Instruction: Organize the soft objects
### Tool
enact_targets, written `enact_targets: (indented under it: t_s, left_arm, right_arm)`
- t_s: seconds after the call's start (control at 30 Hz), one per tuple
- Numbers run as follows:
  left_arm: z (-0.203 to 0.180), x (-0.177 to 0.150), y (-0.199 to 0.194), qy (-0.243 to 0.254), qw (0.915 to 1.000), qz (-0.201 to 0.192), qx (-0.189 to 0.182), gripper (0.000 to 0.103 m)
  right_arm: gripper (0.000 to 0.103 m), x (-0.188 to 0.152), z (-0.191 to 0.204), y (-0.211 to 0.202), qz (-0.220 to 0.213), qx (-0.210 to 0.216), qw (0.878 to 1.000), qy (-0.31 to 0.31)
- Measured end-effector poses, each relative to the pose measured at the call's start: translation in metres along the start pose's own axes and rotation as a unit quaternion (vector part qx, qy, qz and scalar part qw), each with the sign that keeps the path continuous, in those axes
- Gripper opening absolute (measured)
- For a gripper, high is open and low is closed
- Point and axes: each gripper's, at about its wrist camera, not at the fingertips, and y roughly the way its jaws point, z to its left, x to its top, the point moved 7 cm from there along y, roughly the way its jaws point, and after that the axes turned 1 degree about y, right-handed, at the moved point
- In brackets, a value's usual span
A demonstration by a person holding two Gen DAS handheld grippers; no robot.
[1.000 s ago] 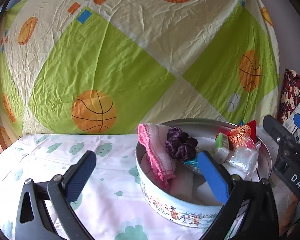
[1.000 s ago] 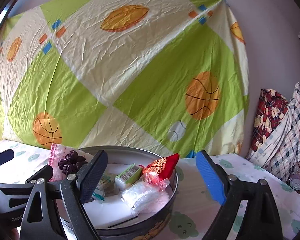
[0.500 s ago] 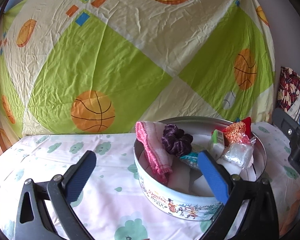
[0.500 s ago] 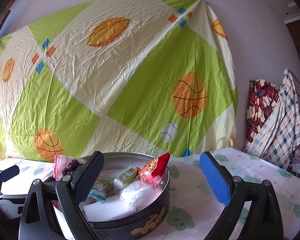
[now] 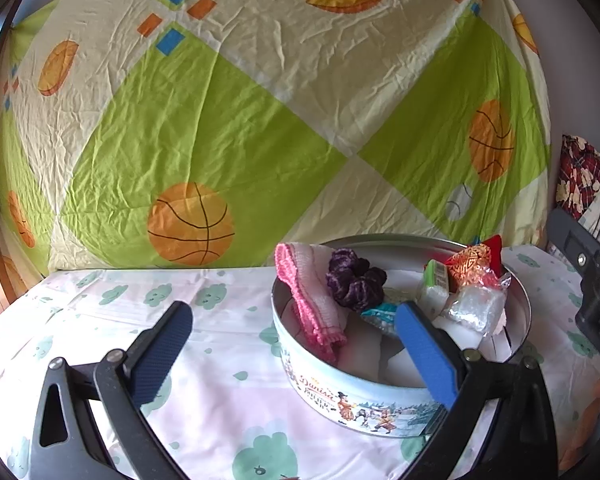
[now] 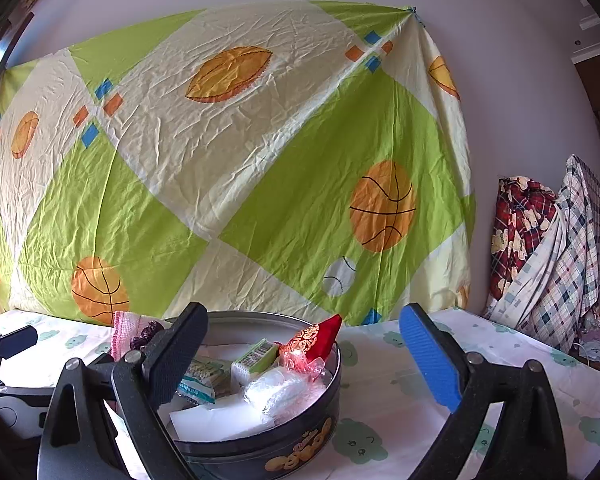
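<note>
The left gripper [image 5: 294, 344] stands with its two blue-padded fingers wide apart and nothing between them, low in the frame of its own view. The right gripper [image 6: 304, 354] is likewise spread and empty. Over the last second both have drawn back and risen a little: the round cookie tin with the painted winter scene on its wall [image 5: 340, 396] now sits smaller and further right in the left view, and the right view shows more wall above it.

Inside the tin, at the centre-right of the left frame, the soft things are gathered: a pink knitted cloth [image 5: 310, 284] draped over the near-left rim, a dark purple scrunchie [image 5: 354, 280] beside it, a red and gold embroidered pouch [image 5: 476, 262] toward the back right, and a crinkled clear plastic packet [image 5: 474, 308] in front of that (a small green-labelled packet [image 6: 256, 356] shows better in the right view).

With nothing soft left visible on the cloud-print sheet [image 5: 220, 320] around the tin, this retreat probably means the sorting is finished or nearly so.
</note>
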Motion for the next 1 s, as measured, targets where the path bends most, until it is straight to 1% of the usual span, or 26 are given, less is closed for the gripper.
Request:
enact_targets:
  t_s: [0.43, 1.0]
  left_arm:
    - [-0.0017, -0.0006, -0.0041, 0.000, 1.0000, -0.003, 0.004, 0.103]
    - [-0.0008, -0.0024, -0.0057, -0.007, 1.0000, 0.000, 0.002, 0.103]
  right_arm:
    - [0.098, 0.0030, 0.0007, -0.0068, -0.015, -0.007, 1.000, -0.005]
    - [0.099, 0.0047, 0.0027, -0.0096, -0.021, -0.006, 1.000, -0.011]
